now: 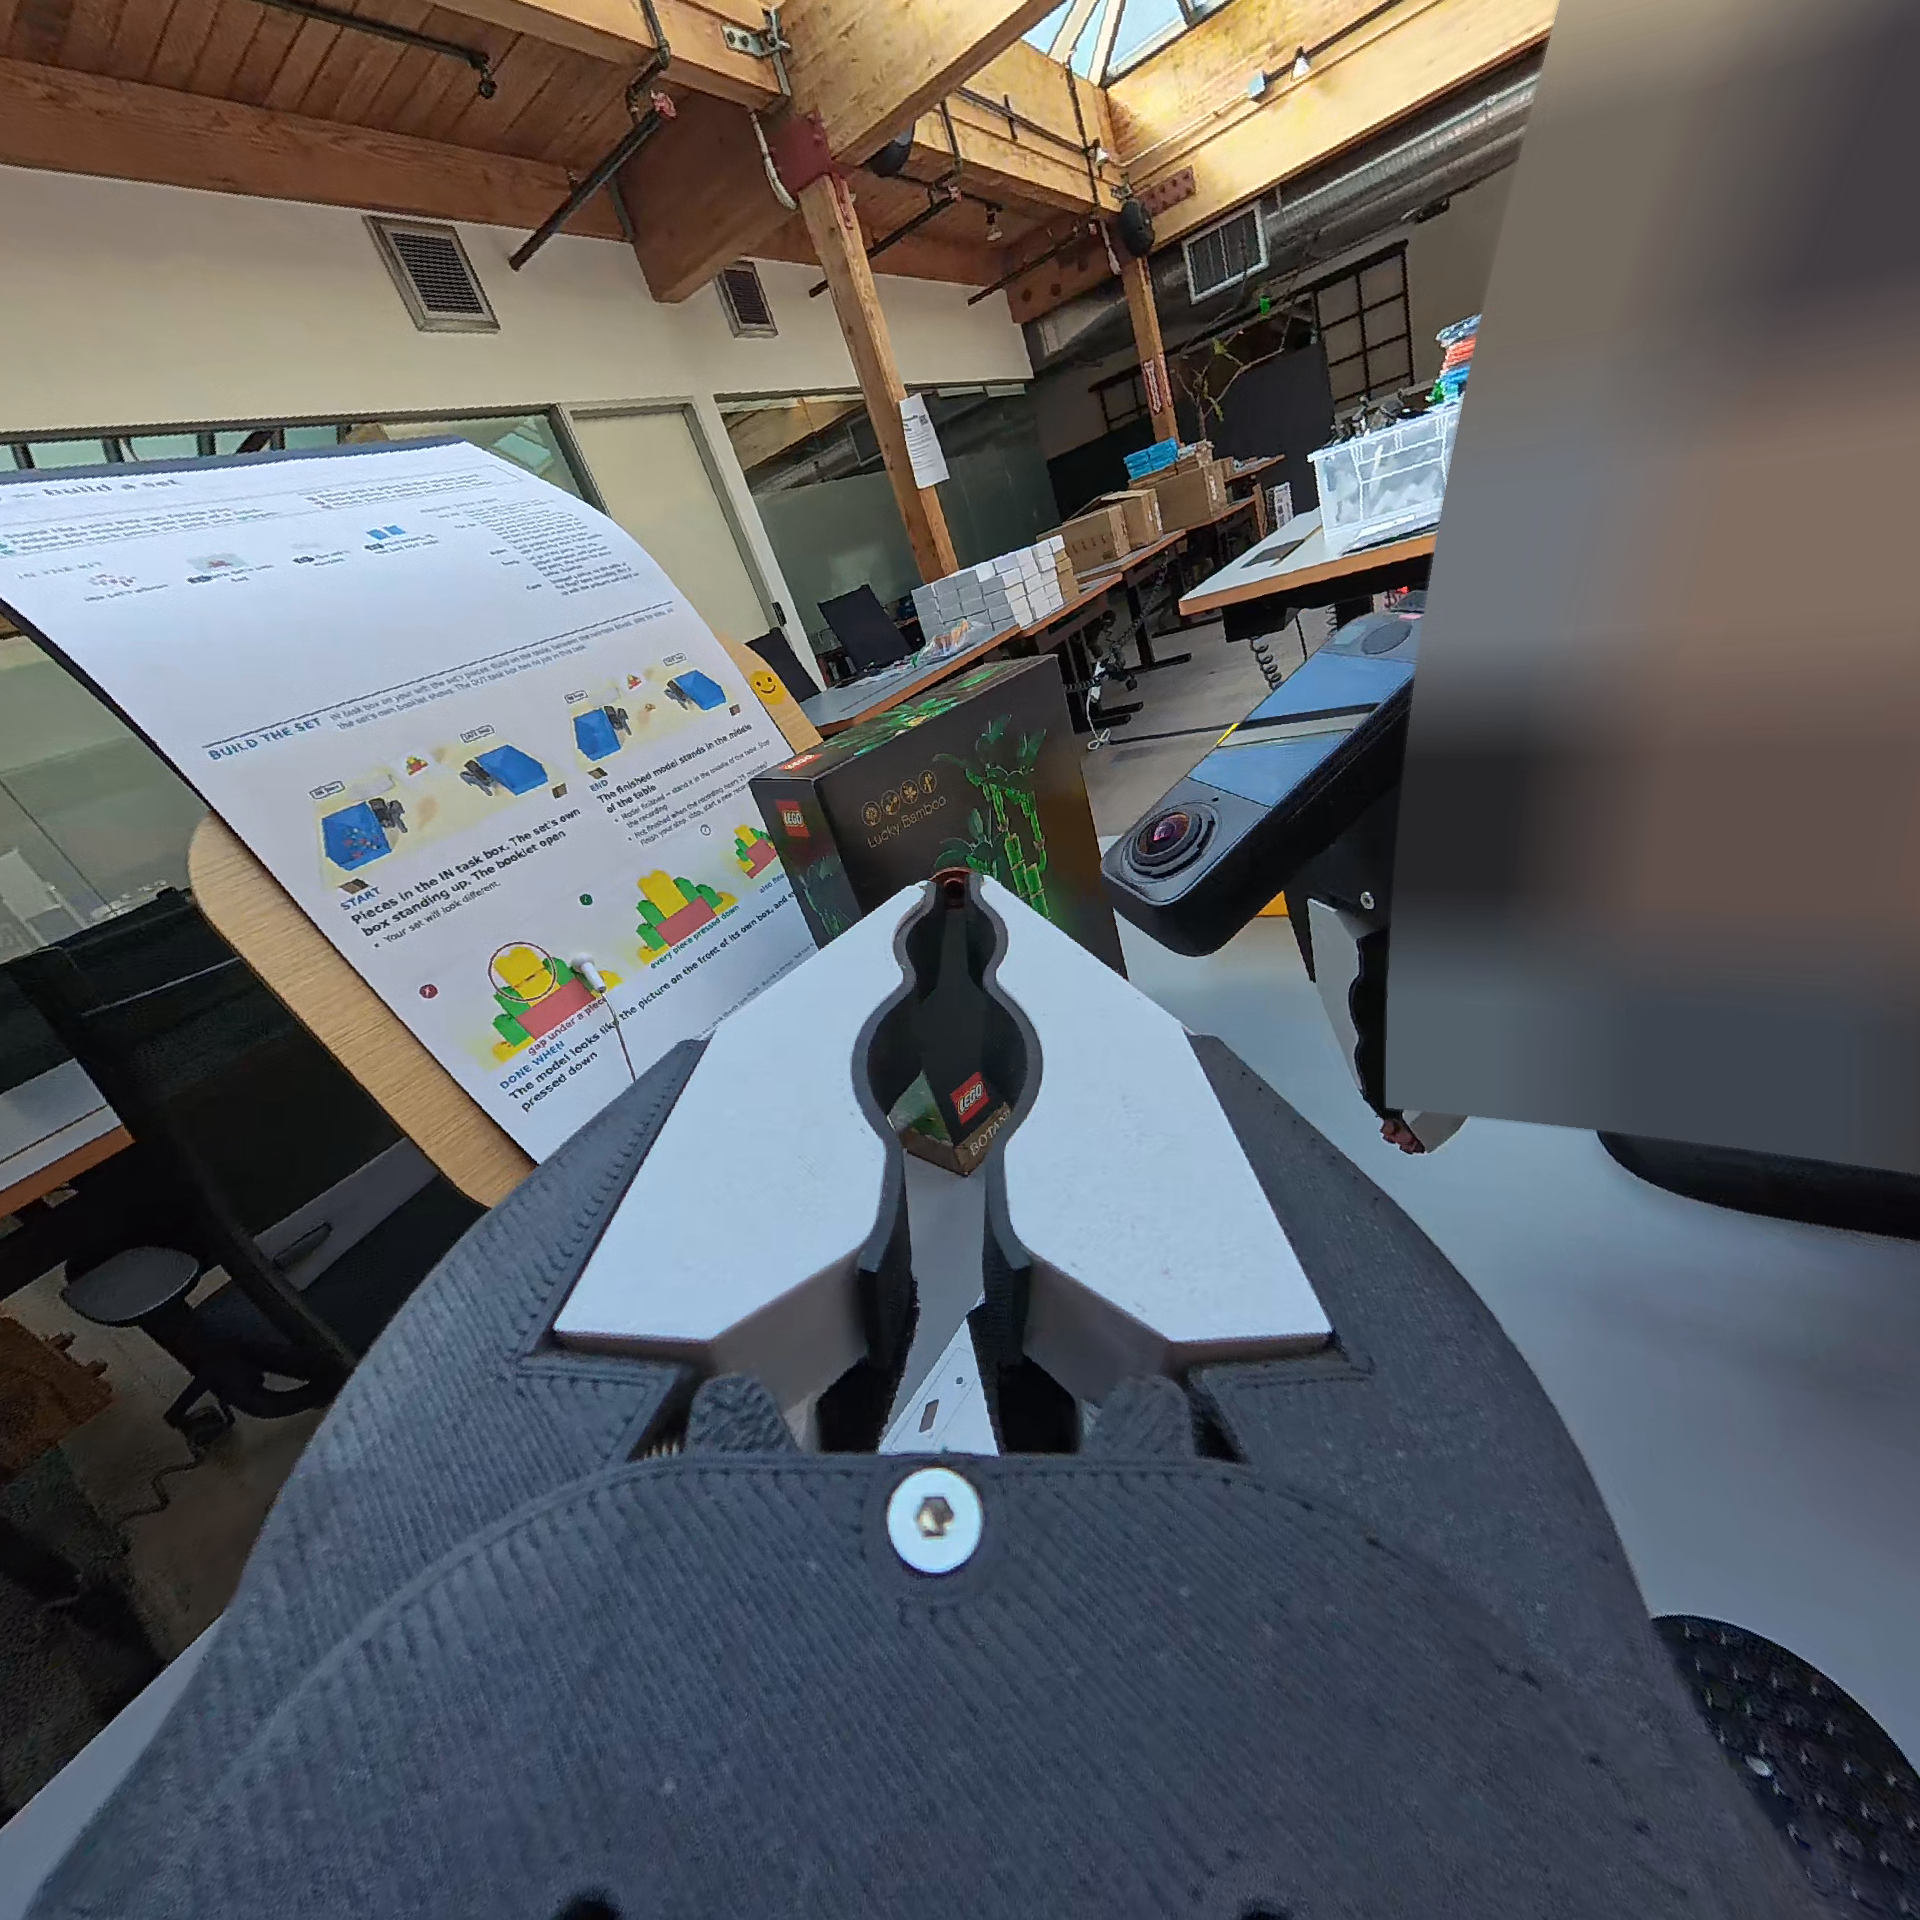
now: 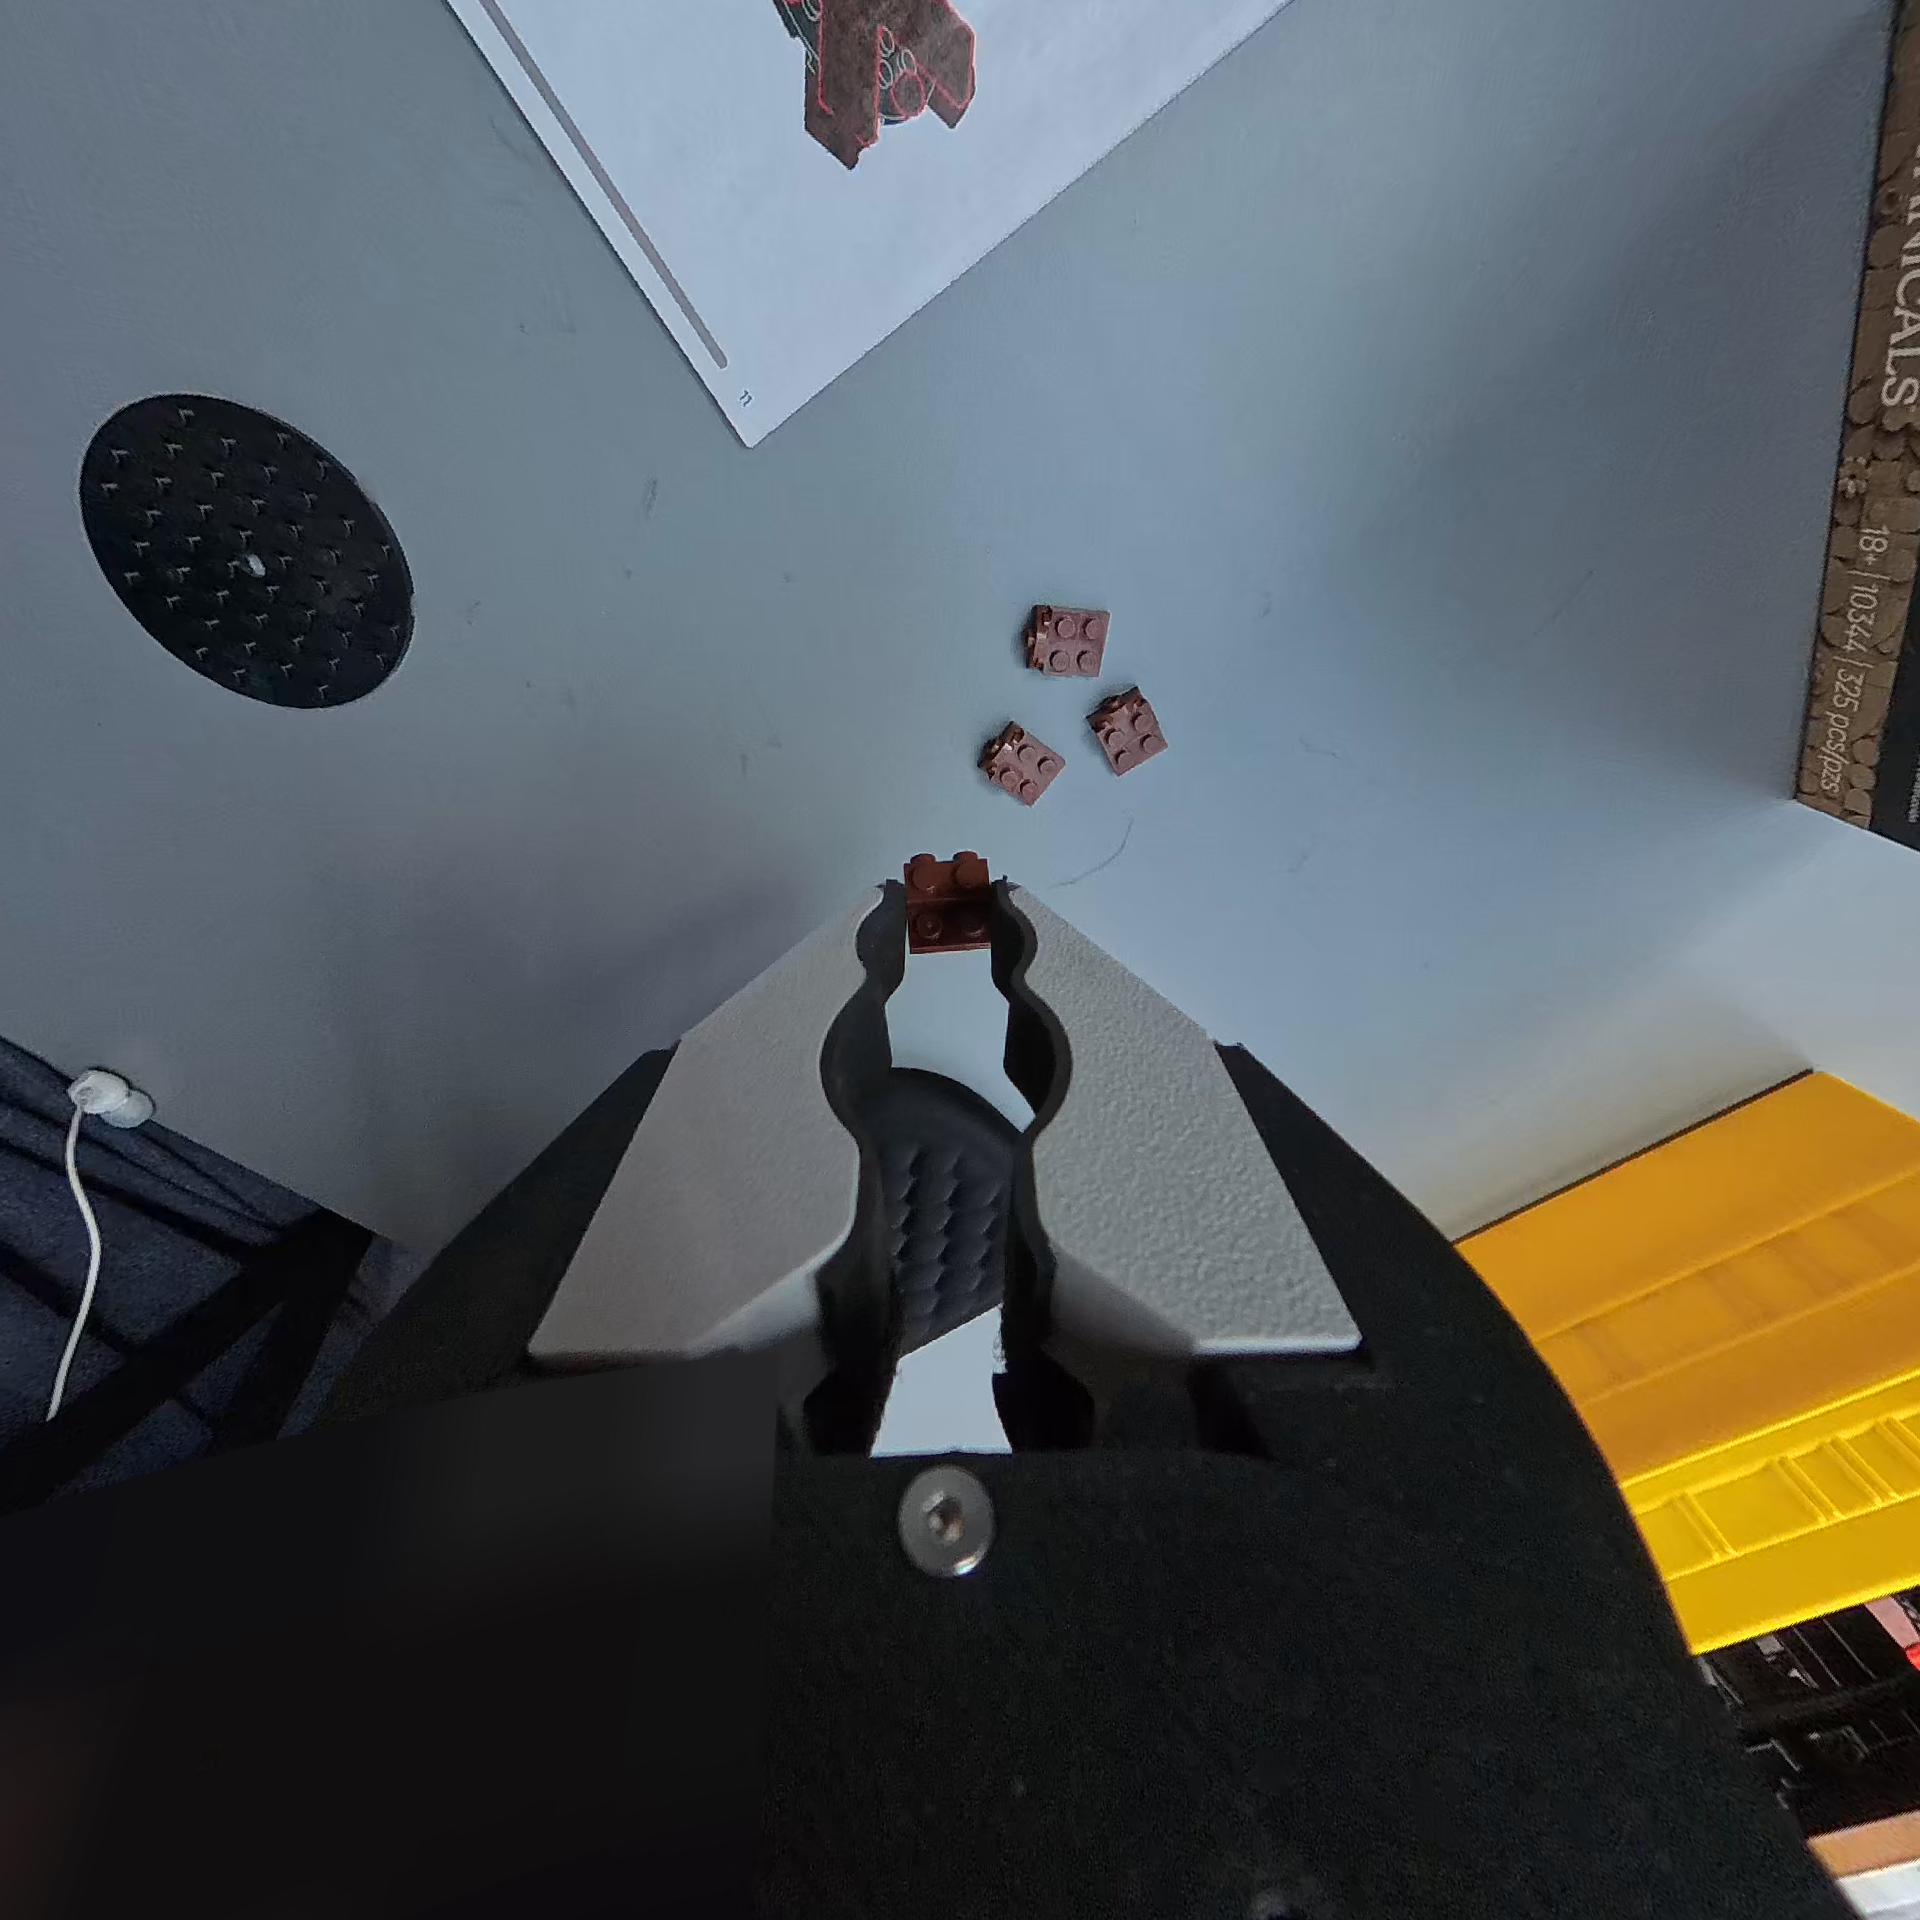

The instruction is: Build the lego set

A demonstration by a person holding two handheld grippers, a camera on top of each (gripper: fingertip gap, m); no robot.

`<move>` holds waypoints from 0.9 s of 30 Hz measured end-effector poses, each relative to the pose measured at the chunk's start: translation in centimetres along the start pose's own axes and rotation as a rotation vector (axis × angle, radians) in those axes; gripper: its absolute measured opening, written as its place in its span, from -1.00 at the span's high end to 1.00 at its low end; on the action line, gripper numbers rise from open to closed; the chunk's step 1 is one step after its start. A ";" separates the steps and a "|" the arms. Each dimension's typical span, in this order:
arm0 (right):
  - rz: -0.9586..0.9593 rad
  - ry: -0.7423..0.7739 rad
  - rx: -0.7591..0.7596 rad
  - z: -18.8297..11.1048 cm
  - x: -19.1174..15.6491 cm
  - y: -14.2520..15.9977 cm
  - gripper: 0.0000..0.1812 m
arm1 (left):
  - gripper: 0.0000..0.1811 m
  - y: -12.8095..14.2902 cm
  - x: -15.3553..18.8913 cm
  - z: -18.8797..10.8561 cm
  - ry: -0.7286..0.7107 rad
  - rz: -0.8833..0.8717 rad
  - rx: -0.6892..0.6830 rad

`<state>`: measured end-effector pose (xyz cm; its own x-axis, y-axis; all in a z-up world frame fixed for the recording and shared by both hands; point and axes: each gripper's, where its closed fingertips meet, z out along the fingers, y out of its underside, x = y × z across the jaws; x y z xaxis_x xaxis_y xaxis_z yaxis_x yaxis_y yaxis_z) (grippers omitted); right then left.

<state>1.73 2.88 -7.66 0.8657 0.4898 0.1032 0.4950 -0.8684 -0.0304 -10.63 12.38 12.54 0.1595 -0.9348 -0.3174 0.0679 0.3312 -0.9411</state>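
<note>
My right gripper (image 2: 945,896) is shut on a small reddish-brown bracket brick (image 2: 945,914) and holds it above the grey table (image 2: 1455,520). Three like brown pieces (image 2: 1070,642) lie just beyond its tips. A black round studded plate (image 2: 244,551) lies at the far left. My left gripper (image 1: 951,891) is raised, with its jaws nearly together on a small reddish-brown piece (image 1: 951,885) at the tips. The right gripper (image 1: 1397,1127) also shows in the left wrist view, off to the right.
The set's dark box (image 1: 935,800) stands upright behind the left gripper, also at the right edge (image 2: 1870,520). The open instruction booklet (image 2: 831,208) lies at the top. A curved instruction sheet (image 1: 416,748) stands at left. A yellow bin (image 2: 1714,1351) is at lower right. Another black round plate (image 1: 1808,1766) lies near. There is about 25 cm between the tips of the two grippers. The left gripper is farther from the black round studded plate (image 2: 244,551), some 30 cm, than the right, some 15 cm.
</note>
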 end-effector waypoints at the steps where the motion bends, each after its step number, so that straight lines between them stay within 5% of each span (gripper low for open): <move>1: 0.000 0.002 -0.005 0.1 0.1 0.0 0.83 | 0.99 -0.1 -0.1 -0.1 -0.002 0.001 0.004; 7: -0.032 -0.018 0.049 0.1 0.8 -1.0 0.83 | 0.99 -0.5 -0.7 -0.7 -0.022 0.003 0.016; 10: -0.061 -0.159 0.155 -0.2 0.9 -2.4 0.83 | 0.99 -1.1 -0.7 -1.1 -0.022 0.001 0.033; 17: 0.058 -0.170 0.421 -2.4 6.1 -4.1 0.83 | 0.99 -1.5 -0.4 -1.2 -0.009 0.005 0.044; 27: 0.056 -0.061 0.326 -0.1 7.9 -4.5 0.83 | 0.99 -1.3 -0.8 -1.4 -0.007 -0.022 0.044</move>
<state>6.34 10.61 -6.63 0.8903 0.4542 0.0332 0.4358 -0.8284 -0.3519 -12.22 12.54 13.83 0.1645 -0.9411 -0.2955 0.1144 0.3158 -0.9419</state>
